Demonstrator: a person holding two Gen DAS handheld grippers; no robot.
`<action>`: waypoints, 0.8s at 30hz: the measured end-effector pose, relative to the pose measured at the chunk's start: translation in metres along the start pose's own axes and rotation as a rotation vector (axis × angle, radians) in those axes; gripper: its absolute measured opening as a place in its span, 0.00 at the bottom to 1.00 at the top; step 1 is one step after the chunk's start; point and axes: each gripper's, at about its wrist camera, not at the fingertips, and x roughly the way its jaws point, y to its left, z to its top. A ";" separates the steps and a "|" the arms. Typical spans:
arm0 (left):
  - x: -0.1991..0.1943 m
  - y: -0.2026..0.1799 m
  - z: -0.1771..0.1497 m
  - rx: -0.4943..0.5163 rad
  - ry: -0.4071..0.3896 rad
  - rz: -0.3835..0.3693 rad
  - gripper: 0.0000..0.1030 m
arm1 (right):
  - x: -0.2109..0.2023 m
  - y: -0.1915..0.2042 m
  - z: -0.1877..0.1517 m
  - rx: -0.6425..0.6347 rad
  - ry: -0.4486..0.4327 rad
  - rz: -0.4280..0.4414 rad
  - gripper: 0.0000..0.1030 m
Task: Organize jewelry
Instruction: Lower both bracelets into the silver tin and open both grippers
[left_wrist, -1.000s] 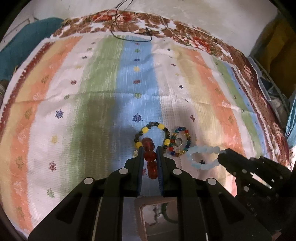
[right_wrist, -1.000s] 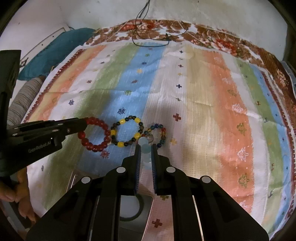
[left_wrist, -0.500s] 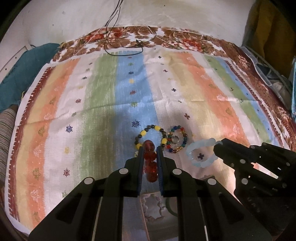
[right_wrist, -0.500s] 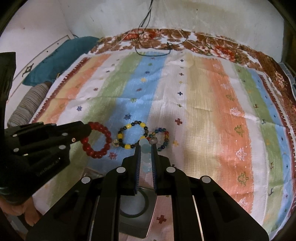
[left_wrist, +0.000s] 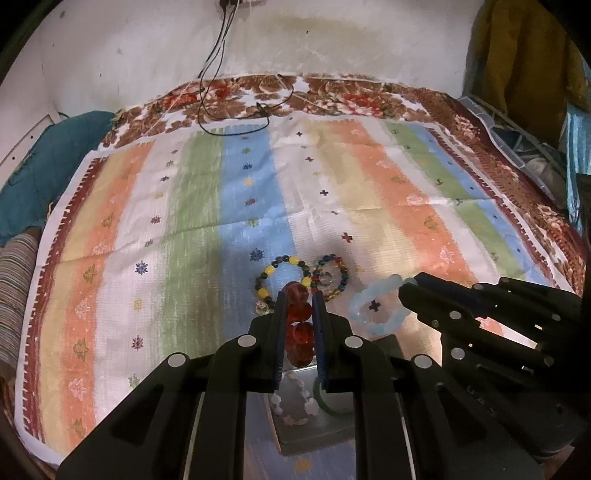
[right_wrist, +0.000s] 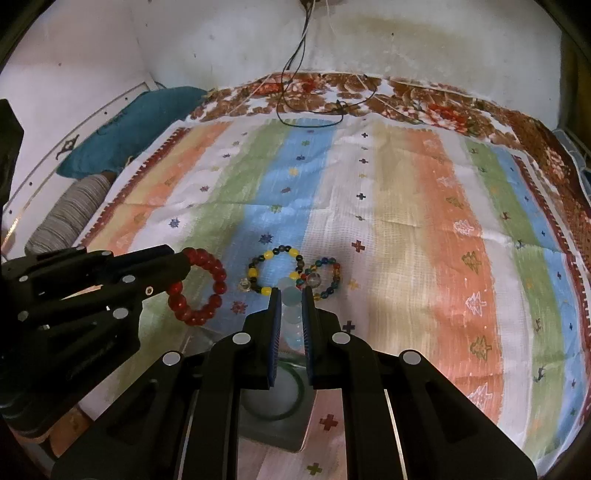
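Observation:
My left gripper (left_wrist: 299, 295) is shut on a red bead bracelet (left_wrist: 298, 321), which hangs above the striped cloth (left_wrist: 184, 221). In the right wrist view the same red bracelet (right_wrist: 197, 291) dangles from the left gripper (right_wrist: 181, 264). My right gripper (right_wrist: 291, 293) is shut on a pale blue bead bracelet (right_wrist: 291, 310); the left wrist view shows that blue bracelet (left_wrist: 376, 312) held at the right gripper (left_wrist: 406, 291). On the cloth lie a yellow-and-dark bead bracelet (left_wrist: 282, 277) and, touching it, a multicoloured bracelet (left_wrist: 330, 275).
A clear box (left_wrist: 314, 439) sits under the grippers, holding a white bead bracelet (left_wrist: 295, 406) and a green bangle (right_wrist: 273, 398). A black cable (left_wrist: 236, 110) lies at the cloth's far edge. A teal cushion (left_wrist: 37, 177) and a striped one (left_wrist: 14, 295) are at left.
Both grippers have lifted and drawn back from the cloth with their bracelets. More of the back wall shows, and the clear box has come into view beneath them.

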 end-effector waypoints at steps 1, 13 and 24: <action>-0.002 0.000 -0.001 0.001 -0.004 0.001 0.12 | -0.003 0.001 -0.001 0.003 0.001 0.010 0.12; -0.023 -0.008 -0.017 0.001 -0.030 -0.003 0.12 | -0.038 0.014 -0.017 -0.020 -0.051 0.047 0.12; -0.035 -0.008 -0.028 -0.007 -0.046 0.016 0.12 | -0.044 0.017 -0.031 -0.031 -0.034 0.049 0.12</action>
